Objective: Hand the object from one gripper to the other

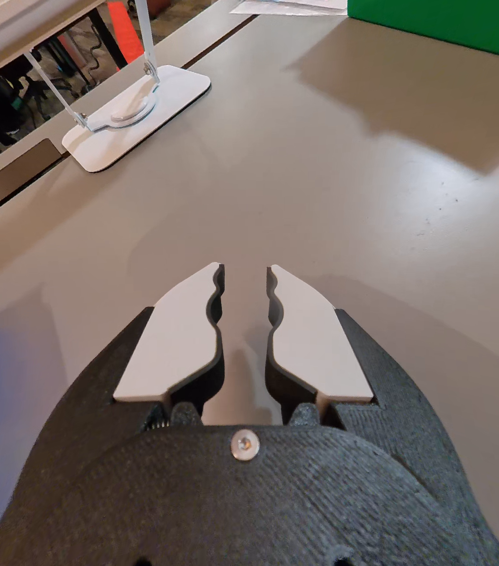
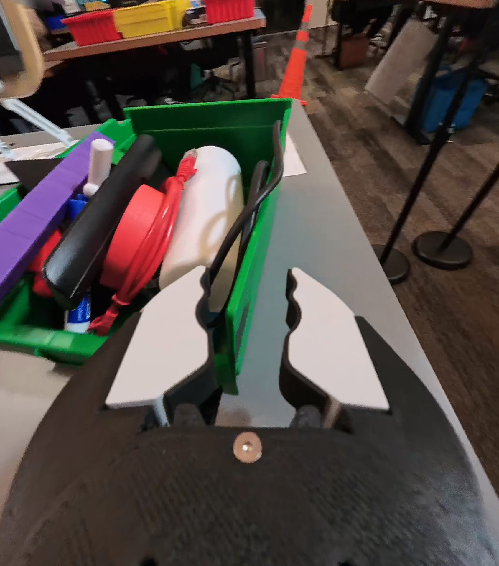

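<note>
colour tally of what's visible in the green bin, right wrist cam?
Red: 2, tape roll and bundled cable
White: 2, bottle and small tube
Black: 2, long bar and cable
Purple: 1, flat slab
Total: 7 clear ones in the green bin; more underneath is hidden.

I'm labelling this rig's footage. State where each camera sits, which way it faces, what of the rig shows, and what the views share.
Left wrist view: sits on the left tool, looking forward and down over bare grey table toward a white stand base; its two open fingers show.
Right wrist view: sits on the right tool, facing the cluttered green bin and the room beyond; its open fingers show.
Shared: the table and the green bin, seen as a corner in the left view.
</note>
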{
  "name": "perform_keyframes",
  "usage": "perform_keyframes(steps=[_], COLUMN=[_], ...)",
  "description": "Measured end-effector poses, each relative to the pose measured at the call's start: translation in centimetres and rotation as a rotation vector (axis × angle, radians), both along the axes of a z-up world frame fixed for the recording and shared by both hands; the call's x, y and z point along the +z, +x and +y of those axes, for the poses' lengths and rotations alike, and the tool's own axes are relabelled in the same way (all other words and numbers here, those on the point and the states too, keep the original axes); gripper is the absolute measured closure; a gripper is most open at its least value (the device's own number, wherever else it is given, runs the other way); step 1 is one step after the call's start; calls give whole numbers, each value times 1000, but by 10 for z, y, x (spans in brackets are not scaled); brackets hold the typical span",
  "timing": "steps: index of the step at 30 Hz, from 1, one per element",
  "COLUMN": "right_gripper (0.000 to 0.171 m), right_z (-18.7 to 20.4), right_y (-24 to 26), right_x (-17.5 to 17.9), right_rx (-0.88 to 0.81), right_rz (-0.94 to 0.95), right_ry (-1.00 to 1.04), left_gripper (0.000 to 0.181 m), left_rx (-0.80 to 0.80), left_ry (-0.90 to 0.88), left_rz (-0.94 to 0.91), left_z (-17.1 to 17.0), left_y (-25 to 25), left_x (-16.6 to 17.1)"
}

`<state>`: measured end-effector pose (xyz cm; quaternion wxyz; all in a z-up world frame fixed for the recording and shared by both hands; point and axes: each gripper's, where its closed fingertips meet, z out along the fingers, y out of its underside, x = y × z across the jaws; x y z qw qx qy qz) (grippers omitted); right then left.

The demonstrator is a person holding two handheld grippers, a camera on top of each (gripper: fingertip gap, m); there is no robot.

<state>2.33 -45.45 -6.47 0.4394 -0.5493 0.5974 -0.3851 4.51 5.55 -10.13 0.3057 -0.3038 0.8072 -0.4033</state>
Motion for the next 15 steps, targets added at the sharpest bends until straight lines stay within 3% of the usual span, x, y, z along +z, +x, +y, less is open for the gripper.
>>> perform_keyframes(steps=[5, 15], right_gripper=[112, 112], right_z=[-2, 1], right_y=[9, 27], right_x=[-4, -9], right_rx=[-75, -85], right_rz=[39, 6], right_ry=[-32, 131], left_gripper=[156, 156], left_rx=[-3, -13], left_ry=[0, 32], left_rz=[2, -28], left_z=[0, 0], left_y=[0, -6], left_x=[0, -1])
